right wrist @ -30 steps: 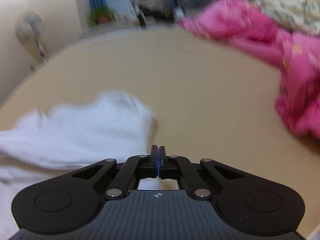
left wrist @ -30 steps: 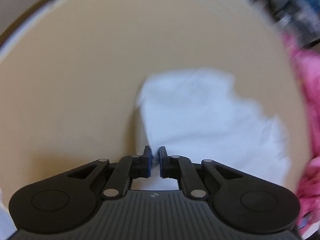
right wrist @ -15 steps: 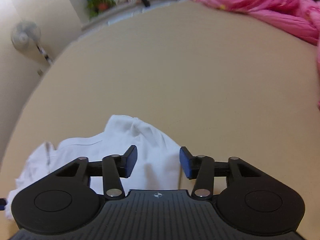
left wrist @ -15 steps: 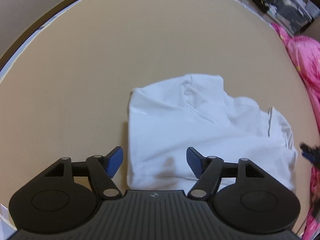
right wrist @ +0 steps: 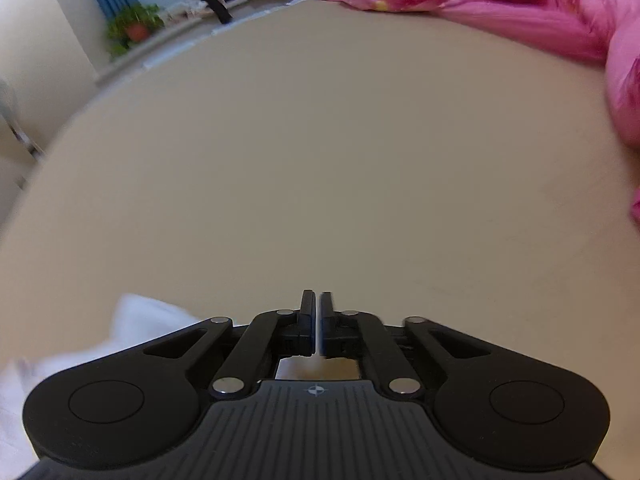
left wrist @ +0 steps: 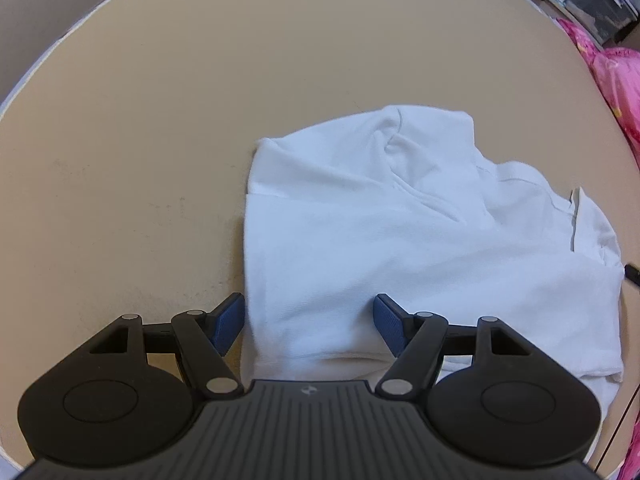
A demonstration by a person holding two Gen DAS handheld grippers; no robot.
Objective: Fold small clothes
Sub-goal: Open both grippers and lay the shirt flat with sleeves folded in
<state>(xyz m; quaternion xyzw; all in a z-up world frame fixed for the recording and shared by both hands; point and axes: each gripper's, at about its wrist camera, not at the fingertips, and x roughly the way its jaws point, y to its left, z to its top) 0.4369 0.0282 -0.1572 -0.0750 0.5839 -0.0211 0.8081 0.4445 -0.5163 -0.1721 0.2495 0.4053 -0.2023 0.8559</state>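
white garment [right wrist: 132, 324] blurred, cut off

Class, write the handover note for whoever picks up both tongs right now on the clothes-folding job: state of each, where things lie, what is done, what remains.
Left tongs: open, empty, poised over the near-left edge of the white garment.
Right tongs: closing, almost shut, nothing between the pads; pointing at bare beige table, with the garment off to their left.
White garment: lying on the table, roughly folded over itself, top layer wrinkled and uneven.
Pink clothes pile: at the far right edge of the table.
Done: a rough first fold, garment released.
Left: probably neaten or fold it again, then the pink pile.
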